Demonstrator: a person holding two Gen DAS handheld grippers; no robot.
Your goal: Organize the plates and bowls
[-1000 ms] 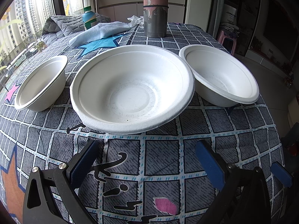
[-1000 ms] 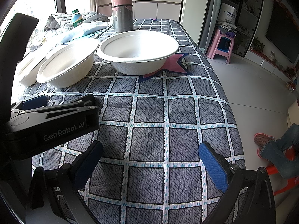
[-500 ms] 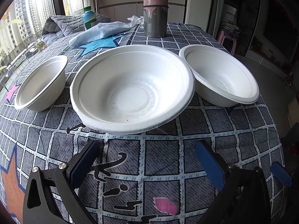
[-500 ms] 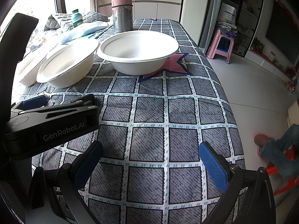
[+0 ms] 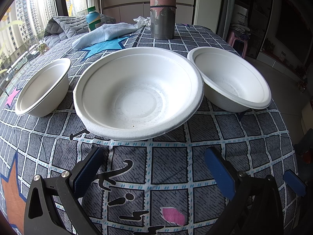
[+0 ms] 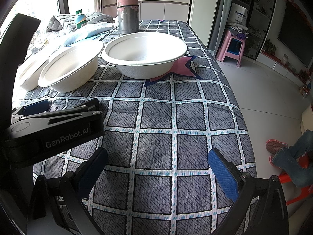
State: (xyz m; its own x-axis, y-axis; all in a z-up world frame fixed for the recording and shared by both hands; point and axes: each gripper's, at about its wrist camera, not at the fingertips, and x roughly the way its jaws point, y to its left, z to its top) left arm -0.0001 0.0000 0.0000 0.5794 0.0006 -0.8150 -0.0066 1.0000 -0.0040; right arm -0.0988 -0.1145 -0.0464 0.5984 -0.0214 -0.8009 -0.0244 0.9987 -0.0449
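Three white bowls stand in a row on the checked tablecloth. In the left wrist view the large middle bowl [image 5: 137,94] sits just ahead of my open, empty left gripper [image 5: 154,166], with a smaller bowl [image 5: 43,88] on its left and another bowl [image 5: 228,80] on its right. In the right wrist view the right bowl [image 6: 144,56] is ahead, the middle bowl [image 6: 70,68] is to its left, and the third bowl [image 6: 29,76] is partly hidden. My right gripper [image 6: 156,168] is open and empty over bare cloth, with the left gripper's body [image 6: 54,125] beside it.
A metal and pink cylinder [image 5: 162,11] stands at the far end of the table, with a blue towel [image 5: 105,33], a green-capped bottle [image 5: 93,18] and a grey quilt [image 5: 62,27]. The table's right edge [image 6: 234,98] drops to the floor, where a pink stool [image 6: 232,47] stands.
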